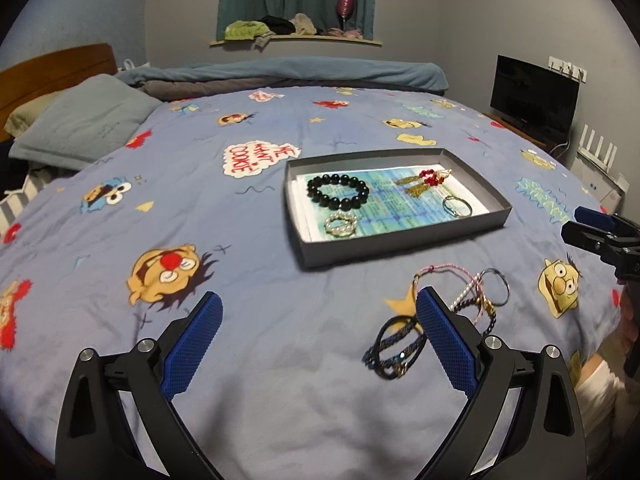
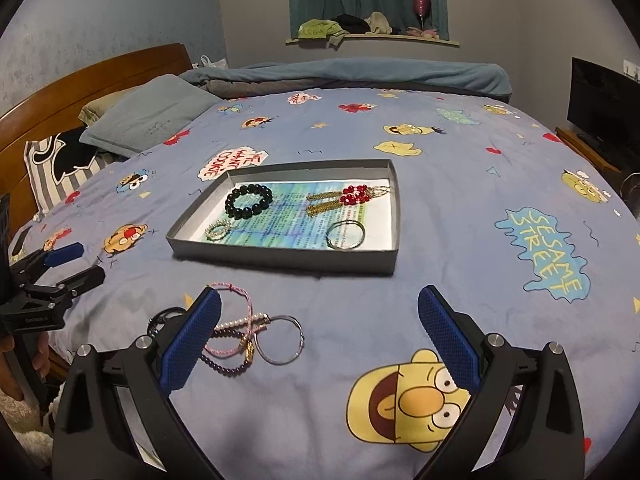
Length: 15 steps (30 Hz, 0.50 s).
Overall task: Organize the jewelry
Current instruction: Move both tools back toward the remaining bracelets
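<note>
A shallow gray tray point(image 2: 280, 258) sits in the middle of the frame on the blue cartoon bedspread point(image 2: 460, 240). There is lots of bare bedspread all around the tray, most of all on its right side in the right wrist view.

Inside the tray lie a black bead bracelet point(image 2: 249, 201), a small silver ring-like bracelet point(image 2: 218, 229), gold and red earrings point(image 2: 346, 198) and a thin bangle point(image 2: 345, 234). None of them touch each other.

Just below the tray, in the lower left of the right wrist view, a loose pile waits on the bedspread: a pink cord bracelet point(image 2: 240, 304), a purple bead bracelet point(image 2: 224, 364) and a thin metal hoop point(image 2: 282, 340). In the left wrist view, dark hair-tie bands point(image 1: 394, 344) lie beside the pile.

The left gripper point(image 1: 320, 340) has its jaws wide apart and holds nothing. The right gripper point(image 2: 320, 340) also has its jaws wide apart, with its left finger above the pile.
</note>
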### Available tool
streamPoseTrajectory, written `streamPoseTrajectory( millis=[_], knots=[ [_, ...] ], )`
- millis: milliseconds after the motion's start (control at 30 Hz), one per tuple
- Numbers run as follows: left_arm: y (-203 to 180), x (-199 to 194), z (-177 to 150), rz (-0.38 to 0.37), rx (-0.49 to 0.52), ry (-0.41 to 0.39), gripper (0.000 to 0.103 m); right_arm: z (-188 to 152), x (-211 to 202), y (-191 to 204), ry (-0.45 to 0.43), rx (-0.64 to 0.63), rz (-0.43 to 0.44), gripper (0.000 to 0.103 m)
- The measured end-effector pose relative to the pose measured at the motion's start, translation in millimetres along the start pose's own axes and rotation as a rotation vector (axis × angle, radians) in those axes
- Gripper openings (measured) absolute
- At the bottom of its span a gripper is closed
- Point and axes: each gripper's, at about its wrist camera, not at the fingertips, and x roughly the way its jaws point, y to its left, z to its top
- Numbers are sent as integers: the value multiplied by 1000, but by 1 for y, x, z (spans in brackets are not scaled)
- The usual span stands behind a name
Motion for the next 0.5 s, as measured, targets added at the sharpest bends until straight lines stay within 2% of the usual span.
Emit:
streamPoseTrajectory(
  millis=[133, 500],
  knots=[
    [5, -3, -12, -25, -22, 6, 97, -10, 2, 0, 11, -11, -19, 97],
    [0, 10, -38, -27, -19, 22, 97, -34, 15, 4, 30, -39, -31, 97]
  ],
)
